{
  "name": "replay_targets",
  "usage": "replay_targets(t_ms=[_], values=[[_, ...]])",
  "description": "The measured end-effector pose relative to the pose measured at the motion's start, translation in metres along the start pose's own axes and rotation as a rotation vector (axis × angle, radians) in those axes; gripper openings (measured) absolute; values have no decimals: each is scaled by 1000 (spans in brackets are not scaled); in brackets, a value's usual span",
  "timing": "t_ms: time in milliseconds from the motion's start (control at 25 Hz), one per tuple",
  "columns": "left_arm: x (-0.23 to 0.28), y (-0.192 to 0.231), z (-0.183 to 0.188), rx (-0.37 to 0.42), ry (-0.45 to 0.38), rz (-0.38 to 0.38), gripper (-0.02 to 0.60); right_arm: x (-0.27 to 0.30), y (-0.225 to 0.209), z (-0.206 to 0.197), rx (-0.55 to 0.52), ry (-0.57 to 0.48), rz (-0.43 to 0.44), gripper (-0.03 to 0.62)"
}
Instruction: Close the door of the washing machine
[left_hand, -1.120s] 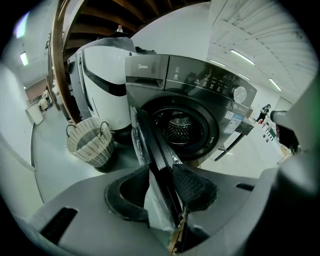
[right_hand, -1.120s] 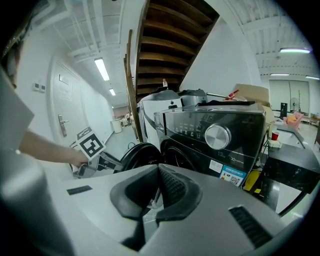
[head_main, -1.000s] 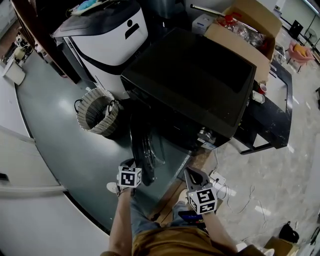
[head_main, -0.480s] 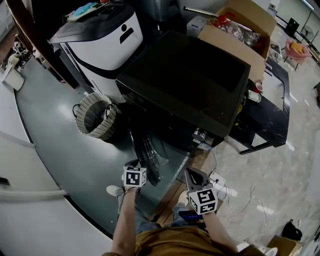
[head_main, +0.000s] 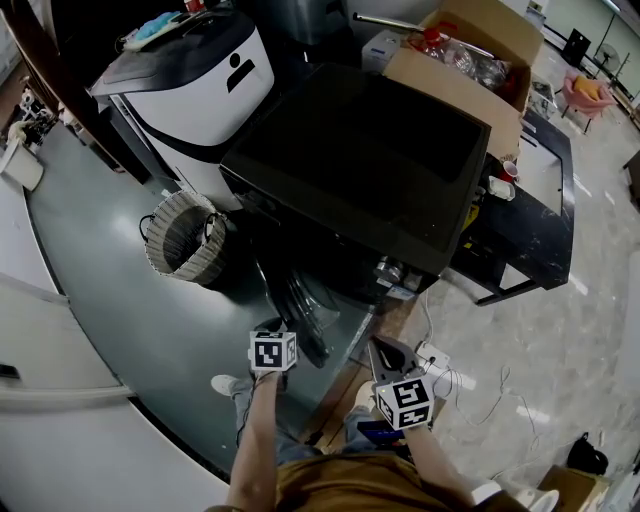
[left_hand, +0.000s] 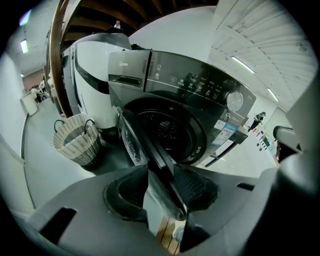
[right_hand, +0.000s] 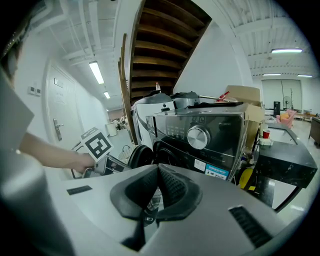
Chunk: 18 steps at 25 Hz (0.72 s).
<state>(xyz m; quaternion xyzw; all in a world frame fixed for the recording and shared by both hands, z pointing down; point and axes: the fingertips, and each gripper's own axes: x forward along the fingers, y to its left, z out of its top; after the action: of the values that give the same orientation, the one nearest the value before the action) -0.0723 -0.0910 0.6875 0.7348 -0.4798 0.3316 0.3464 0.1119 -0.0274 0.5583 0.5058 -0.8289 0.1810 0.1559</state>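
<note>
A black front-loading washing machine (head_main: 350, 160) stands in the middle of the head view, and its round door (head_main: 300, 300) hangs part open to the left of the drum opening (left_hand: 167, 131). My left gripper (head_main: 288, 335) is at the door's free edge. In the left gripper view the door's (left_hand: 131, 142) dark rim runs between the two pads of the left gripper (left_hand: 162, 187), which sit against it. My right gripper (head_main: 385, 350) hovers to the right, in front of the machine (right_hand: 200, 135), with its pads together and nothing between them (right_hand: 157, 172).
A woven basket (head_main: 185, 238) stands on the floor left of the door. Behind it is a white appliance (head_main: 190, 80). A cardboard box (head_main: 470, 50) and a black table (head_main: 530, 230) lie to the right. A power strip with cables (head_main: 435, 360) lies by my feet.
My left gripper has moved to the right with the door's edge, and the door has swung nearer to the machine's front. The right gripper has stayed put.
</note>
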Motion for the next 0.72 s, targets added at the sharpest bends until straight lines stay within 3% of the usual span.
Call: replay_targets(t_ms=[720], values=[[30,-46,32,19,-3,-66,181,-16,-39,-2,16,-11,-41,12]])
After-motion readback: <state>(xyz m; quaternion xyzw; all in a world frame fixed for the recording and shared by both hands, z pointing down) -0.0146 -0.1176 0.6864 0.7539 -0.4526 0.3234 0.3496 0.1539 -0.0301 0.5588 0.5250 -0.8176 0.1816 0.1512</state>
